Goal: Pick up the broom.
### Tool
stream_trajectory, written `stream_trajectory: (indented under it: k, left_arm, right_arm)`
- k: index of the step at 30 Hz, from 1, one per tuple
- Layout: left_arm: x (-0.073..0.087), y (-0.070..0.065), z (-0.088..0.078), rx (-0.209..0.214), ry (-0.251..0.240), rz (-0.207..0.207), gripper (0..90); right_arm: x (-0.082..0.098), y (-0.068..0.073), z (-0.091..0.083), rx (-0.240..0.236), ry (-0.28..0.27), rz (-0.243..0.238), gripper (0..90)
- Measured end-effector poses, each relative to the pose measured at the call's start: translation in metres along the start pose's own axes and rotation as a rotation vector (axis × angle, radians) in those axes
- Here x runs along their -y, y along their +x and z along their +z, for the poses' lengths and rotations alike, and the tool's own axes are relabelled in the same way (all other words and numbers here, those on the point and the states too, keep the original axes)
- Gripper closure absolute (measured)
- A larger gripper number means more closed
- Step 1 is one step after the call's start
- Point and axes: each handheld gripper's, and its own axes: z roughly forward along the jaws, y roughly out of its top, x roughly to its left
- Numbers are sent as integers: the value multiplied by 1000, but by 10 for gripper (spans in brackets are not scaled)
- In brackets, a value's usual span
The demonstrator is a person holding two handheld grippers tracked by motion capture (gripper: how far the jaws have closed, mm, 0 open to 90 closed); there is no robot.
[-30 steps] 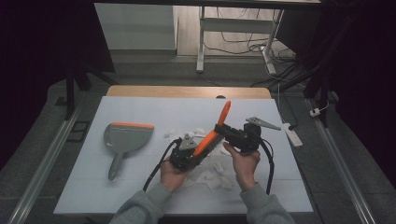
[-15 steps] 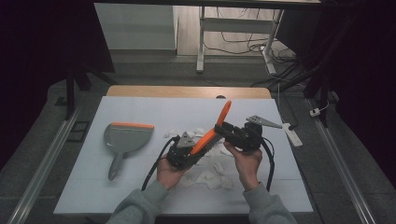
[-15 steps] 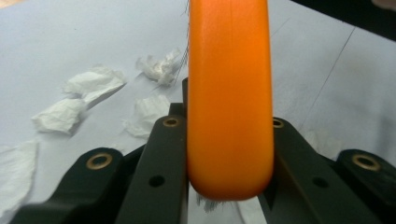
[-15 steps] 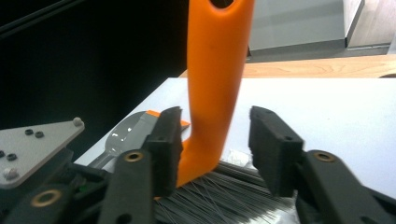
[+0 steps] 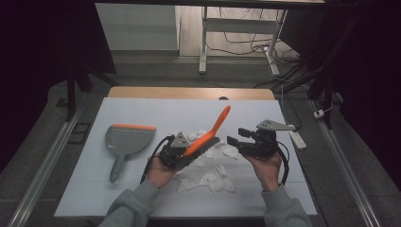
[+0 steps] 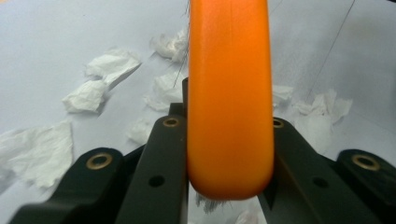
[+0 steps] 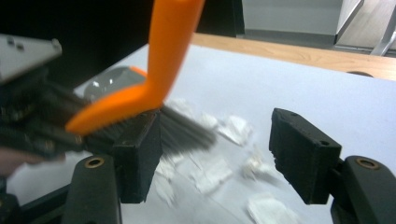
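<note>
Since the earlier frames your right gripper [image 5: 235,135] has let go of the orange brush [image 5: 206,136] and pulled off to the right of centre in the high view; a second ago it was sitting right against the brush's handle. Its jaws have just been opening, and they are now standing apart with nothing between them. In the right gripper view the brush [image 7: 140,95] is passing beyond the left-hand jaw, its bristles reaching just past it, not caught between the pads. Your left gripper [image 5: 176,152] is clamping the brush: in the left gripper view the orange back of the brush [image 6: 229,93] is filling the gap between both black jaws, pressed on each side. In the high view the brush is tilting, bristle head low at the left gripper just left of centre, handle rising toward the upper right. You are holding it just above the white paper scraps [image 5: 208,180], which are lying scattered on the white table [image 5: 142,113] in the middle and lower middle of the frame. The grey dustpan [image 5: 124,141] with the orange edge is lying flat at centre left, well apart from both grippers, handle pointing toward the bottom of the frame.
</note>
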Motion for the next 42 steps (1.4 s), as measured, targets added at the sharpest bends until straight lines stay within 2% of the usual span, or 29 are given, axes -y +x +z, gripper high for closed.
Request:
stream_trajectory:
  k: [2, 4, 5, 6, 8, 11, 13, 14, 20, 21, 22, 23, 27, 30, 31, 33, 36, 39, 41, 42]
  left_arm:
    - [0, 3, -3, 3, 4, 2, 801]
    - [0, 5, -6, 11, 17, 9, 801]
    - [0, 7, -7, 22, 29, 14, 801]
    - [0, 9, -9, 40, 29, 14, 801]
    - [-1, 12, -11, 55, 45, 17, 801]
    - [-2, 16, -12, 55, 64, 18, 801]
    - [-2, 17, -12, 48, 81, 22, 801]
    - [-3, 18, -11, 49, 91, 26, 801]
    - [-10, 18, -10, 45, 156, 74, 800]
    - [-11, 19, -9, 51, 168, 85, 801]
    - [-12, 18, -8, 56, 171, 86, 801]
    - [-13, 17, -7, 55, 179, 92, 801]
    - [-17, 10, 1, 55, 227, 136, 800]
    - [-20, 5, 7, 75, 251, 159, 801]
    - [-21, 3, 9, 82, 260, 169, 801]
    - [-25, -1, 14, 90, 290, 197, 800]
    - [-30, -7, 19, 101, 325, 235, 801]
    - [-34, -12, 22, 115, 351, 273, 801]
    - [-36, -16, 25, 124, 374, 293, 800]
    - [-36, -17, 26, 132, 385, 299, 800]
  right_arm:
    - [0, -1, -2, 0, 10, -13, 341]
    - [-1, -2, -7, -8, 43, -62, 312]
    - [-1, -2, -7, -8, 43, -62, 312]
    - [-1, 0, -10, -15, 48, -92, 305]
    - [-1, 1, -12, -24, 55, -104, 305]
    - [0, 8, -15, -58, 94, -168, 307]
    - [1, 10, -15, -64, 101, -185, 307]
    - [2, 14, -15, -70, 105, -217, 309]
    - [1, 20, -12, -93, 133, -265, 314]
    - [1, 22, -13, -89, 125, -278, 328]
    - [0, 24, -14, -86, 102, -299, 330]
    - [-2, 26, -16, -92, 104, -306, 328]
    - [-4, 30, -17, -81, 126, -338, 326]
    - [-6, 34, -16, -72, 150, -377, 320]
    - [-6, 34, -16, -72, 150, -377, 320]
    - [-7, 37, -15, -45, 166, -400, 312]
    - [-9, 41, -14, -38, 180, -427, 311]
    - [-10, 44, -10, -31, 223, -464, 310]
    - [-9, 44, -6, -27, 247, -472, 314]
    - [-6, 44, -1, -32, 286, -487, 313]
